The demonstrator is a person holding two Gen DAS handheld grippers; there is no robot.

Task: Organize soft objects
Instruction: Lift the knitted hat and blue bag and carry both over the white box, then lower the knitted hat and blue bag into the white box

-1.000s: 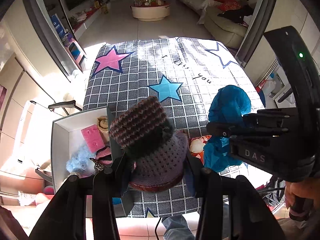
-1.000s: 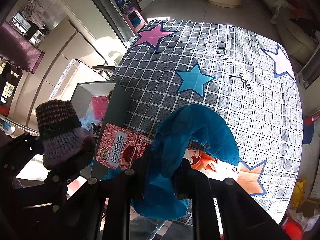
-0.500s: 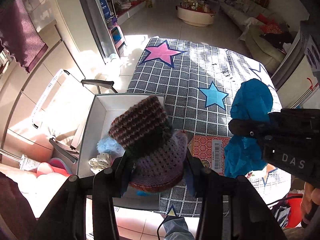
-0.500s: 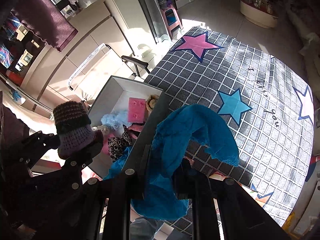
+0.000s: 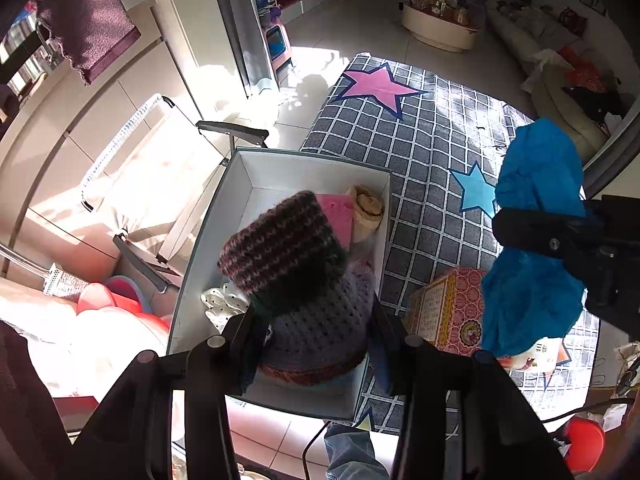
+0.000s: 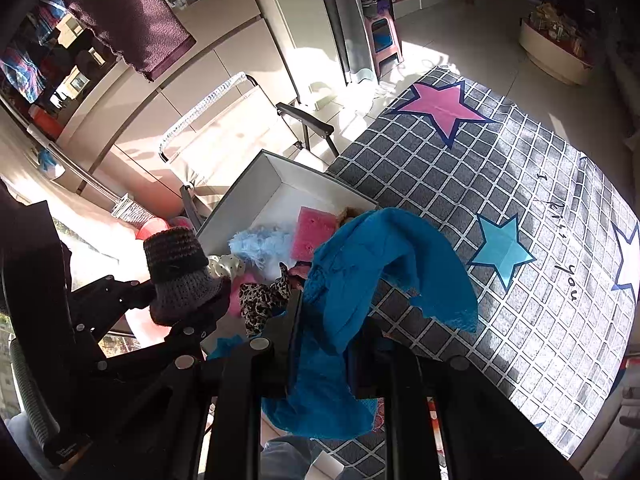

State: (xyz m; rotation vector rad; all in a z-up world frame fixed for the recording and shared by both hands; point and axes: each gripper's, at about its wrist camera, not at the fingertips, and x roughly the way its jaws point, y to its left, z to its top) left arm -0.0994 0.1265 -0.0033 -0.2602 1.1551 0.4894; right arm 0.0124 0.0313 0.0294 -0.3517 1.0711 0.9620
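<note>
My left gripper (image 5: 316,344) is shut on a knitted purple and brown hat (image 5: 296,276) and holds it above the white box (image 5: 208,236). The hat also shows in the right wrist view (image 6: 178,276). My right gripper (image 6: 328,344) is shut on a blue cloth (image 6: 360,280) that hangs over the box's right edge; the cloth also shows in the left wrist view (image 5: 536,240). In the box (image 6: 248,196) lie a pink sponge (image 6: 314,232), a fluffy light-blue item (image 6: 260,246), a leopard-print piece (image 6: 264,300) and a beige item (image 5: 366,212).
The box sits at the left edge of a grey checked cloth with stars (image 6: 520,200). A red patterned carton (image 5: 444,312) lies on it right of the box. A folding chair (image 5: 160,168) and red basins (image 5: 120,312) stand left of the box.
Both grippers have moved left with their loads. The hat now hangs over the box's inside and the blue cloth has come over the box's right edge.
</note>
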